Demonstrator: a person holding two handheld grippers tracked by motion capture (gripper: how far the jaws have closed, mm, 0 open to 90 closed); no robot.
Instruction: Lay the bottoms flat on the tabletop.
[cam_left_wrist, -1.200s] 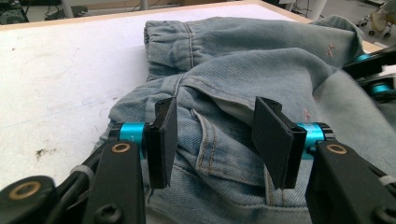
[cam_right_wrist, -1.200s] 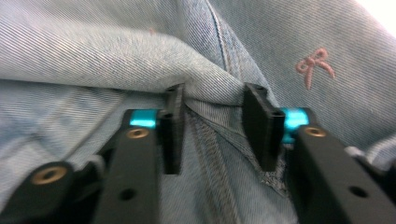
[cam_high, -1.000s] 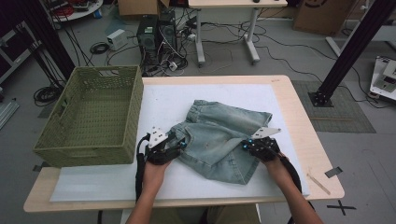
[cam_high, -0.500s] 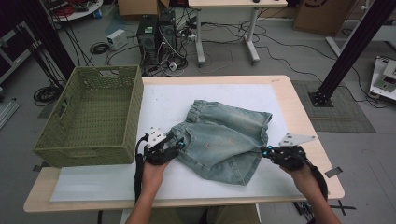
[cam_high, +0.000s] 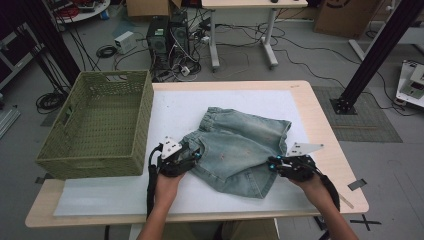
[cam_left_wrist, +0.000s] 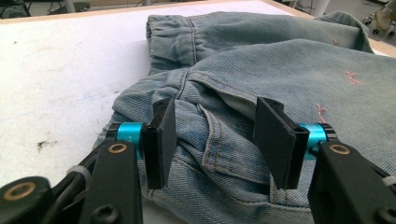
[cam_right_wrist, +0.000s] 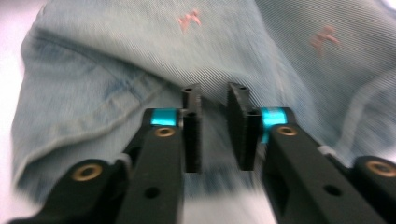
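Folding of the denim shorts (cam_high: 240, 147), which lie crumpled mid-worktop (cam_high: 240, 97) beside the wicker basket (cam_high: 100, 125), seems underway. Left gripper (cam_left_wrist: 215, 140) straddles a pocket fold, fingers half open. Right gripper (cam_right_wrist: 214, 133), fingers just parting, holds nothing; next it likely needs a fresh hem grip.

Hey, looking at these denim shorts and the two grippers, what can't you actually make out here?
- High view: left gripper tips, too small to tell whether they pinch the denim shorts.
- Right gripper view: right gripper and the denim, motion-blurred; contact unclear.
- High view: green woven basket, near wall hides part of its floor.
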